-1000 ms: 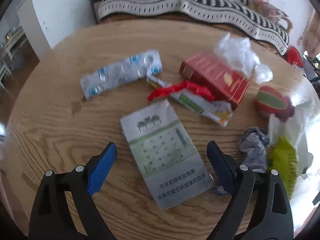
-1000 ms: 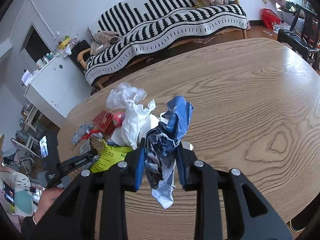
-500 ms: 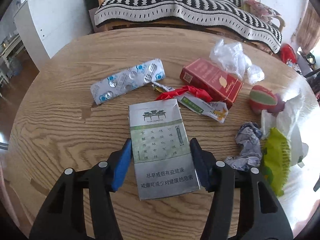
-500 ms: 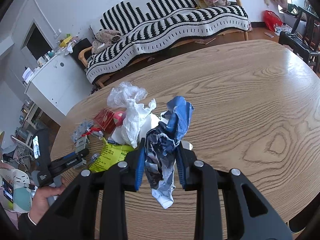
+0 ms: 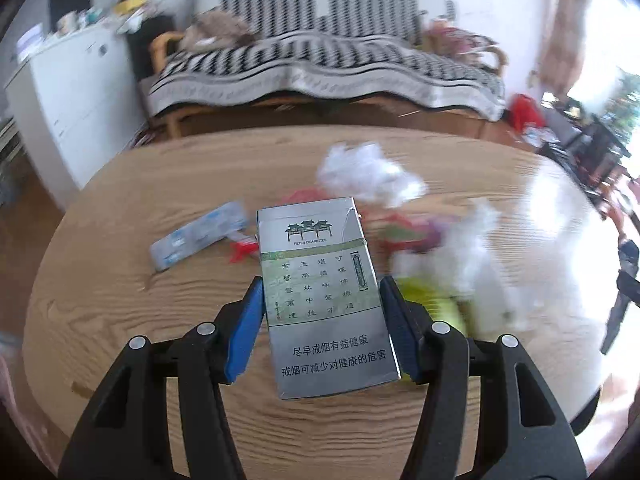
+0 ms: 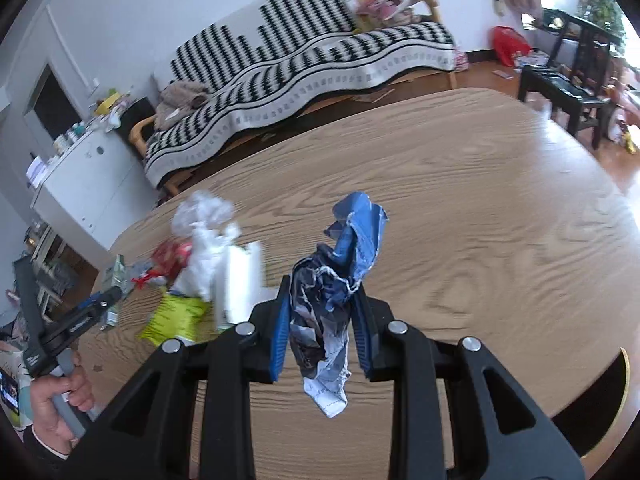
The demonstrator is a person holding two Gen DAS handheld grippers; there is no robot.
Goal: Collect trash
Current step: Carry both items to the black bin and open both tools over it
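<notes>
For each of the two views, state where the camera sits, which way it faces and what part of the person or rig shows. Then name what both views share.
Left wrist: rides the left tongs, looking forward over the wooden table toward the striped sofa; both fingers show, clamping the cigarette pack.
Right wrist: rides the right tongs, facing the sofa; fingers grip the crumpled wrapper; the person's left hand shows.
Shared: table, sofa, white plastic bag, white cabinet.

cig pack, grey-silver: under a pavilion logo reads "filter cigarettes". green mid panel has rows of small chinese chars, too small to make out for sure. bottom grey band, 2 lines: "尽早戒烟有益健康" and "戒烟可减少对健康的危害". crumpled wrapper shows tiny print, unreadable. no other legible txt.
</notes>
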